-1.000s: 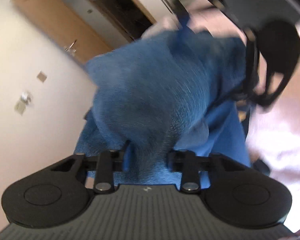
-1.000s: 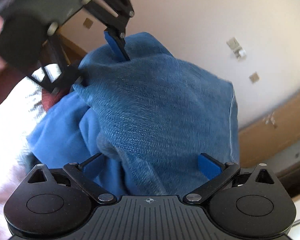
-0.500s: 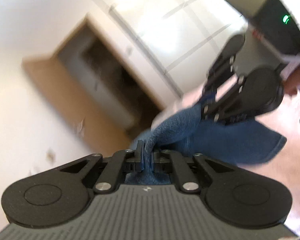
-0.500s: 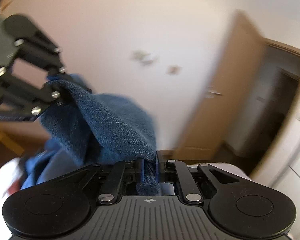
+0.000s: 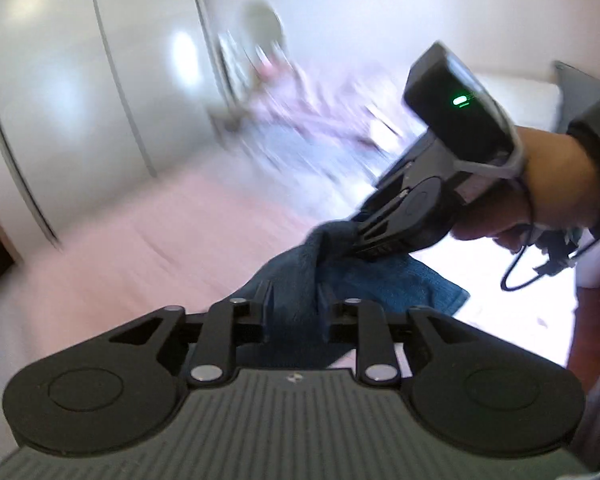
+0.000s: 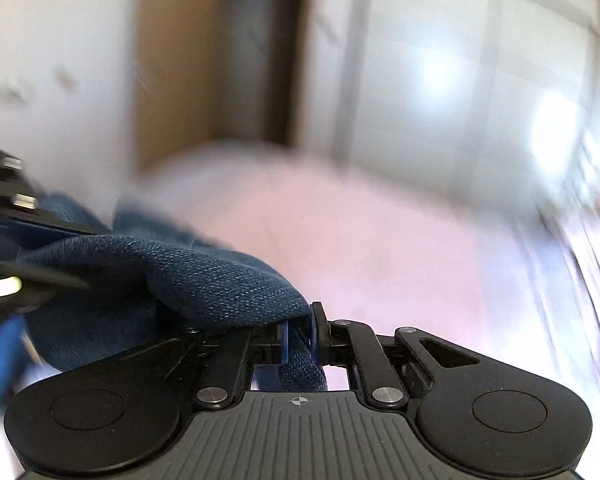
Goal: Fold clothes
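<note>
Both grippers, left gripper [image 5: 294,312] and right gripper [image 6: 300,336], clamp the blue denim garment [image 6: 204,280], held above the pink bed [image 5: 160,240]; the right hand [image 5: 540,196] angles down-left.

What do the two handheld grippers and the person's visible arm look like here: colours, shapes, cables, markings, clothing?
Both grippers are matte black: ribbed grey-black deck, a round disc housing on each side, silver pivot screws, a small crosshair mark. The right gripper carries a boxy black module lit by a green light, with a thin black cable looping below the hand. Its fingers have blue pads. A dark sleeve covers the wrist.
</note>
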`<state>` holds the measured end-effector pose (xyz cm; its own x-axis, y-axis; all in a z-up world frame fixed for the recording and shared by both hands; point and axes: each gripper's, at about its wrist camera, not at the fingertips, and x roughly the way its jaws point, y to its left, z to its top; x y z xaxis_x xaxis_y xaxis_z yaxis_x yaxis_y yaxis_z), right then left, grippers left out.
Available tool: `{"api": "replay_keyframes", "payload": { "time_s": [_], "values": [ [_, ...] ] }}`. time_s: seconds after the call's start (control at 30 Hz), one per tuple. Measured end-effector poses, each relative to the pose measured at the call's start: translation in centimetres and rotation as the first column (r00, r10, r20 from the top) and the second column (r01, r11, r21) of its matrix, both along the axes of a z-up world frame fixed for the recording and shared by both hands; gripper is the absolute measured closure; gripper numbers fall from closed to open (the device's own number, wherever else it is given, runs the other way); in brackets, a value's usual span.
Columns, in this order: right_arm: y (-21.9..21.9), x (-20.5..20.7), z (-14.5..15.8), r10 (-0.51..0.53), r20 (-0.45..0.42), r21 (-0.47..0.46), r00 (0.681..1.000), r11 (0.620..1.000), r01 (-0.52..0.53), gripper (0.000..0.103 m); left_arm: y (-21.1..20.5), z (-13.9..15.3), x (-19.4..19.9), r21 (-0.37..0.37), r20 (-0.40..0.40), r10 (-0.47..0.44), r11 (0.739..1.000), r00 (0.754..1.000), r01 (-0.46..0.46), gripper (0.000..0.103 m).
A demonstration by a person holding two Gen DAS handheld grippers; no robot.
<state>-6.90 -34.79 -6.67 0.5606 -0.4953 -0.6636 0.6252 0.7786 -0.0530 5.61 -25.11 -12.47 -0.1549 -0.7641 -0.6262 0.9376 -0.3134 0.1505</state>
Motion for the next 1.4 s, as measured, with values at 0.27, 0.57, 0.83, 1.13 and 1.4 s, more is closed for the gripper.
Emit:
{"api": "replay_keyframes", "payload": {
  "time_s": [0.27, 0.57, 0.83, 1.13, 1.4],
  "values": [
    [-4.9, -10.9, -12.3, -0.041, -0.314, 0.283, 0.949, 0.950, 0.134, 0.033, -2.0, -6.7, 1.2, 0.249, 0.009, 0.286, 0.927, 0.958, -0.279, 0.061],
    [-6.8, -6.1, -17.1, 0.185, -0.273, 0.246, 0.944, 0.962, -0.117, 0.033, -3.9, -8.7, 7.3, 0.280, 0.161, 0.424, 0.846, 0.891, -0.454, 0.038],
    [-12.1, -1.2, -22.3, 0.154, -0.298, 0.280, 0.942, 0.958, -0.068, 0.032, -8.9, -19.1, 8.0, 0.303, 0.514, -0.104, 0.950, 0.851, -0.068, 0.035],
    [-13.0, 1.5, -25.4, 0.174, -0.254, 0.368, 0.951, 0.927, -0.071, 0.031, -9.6, -22.0, 11.5, 0.379, 0.488, -0.108, 0.920, 0.866, -0.099, 0.098],
    [-14.1, 11.5, -23.7, 0.307, -0.160, 0.322, 0.938, 0.915, -0.245, 0.030, -2.3, -14.5, 11.3, 0.293, 0.306, 0.105, 0.935, 0.946, -0.199, 0.102]
  ]
}}
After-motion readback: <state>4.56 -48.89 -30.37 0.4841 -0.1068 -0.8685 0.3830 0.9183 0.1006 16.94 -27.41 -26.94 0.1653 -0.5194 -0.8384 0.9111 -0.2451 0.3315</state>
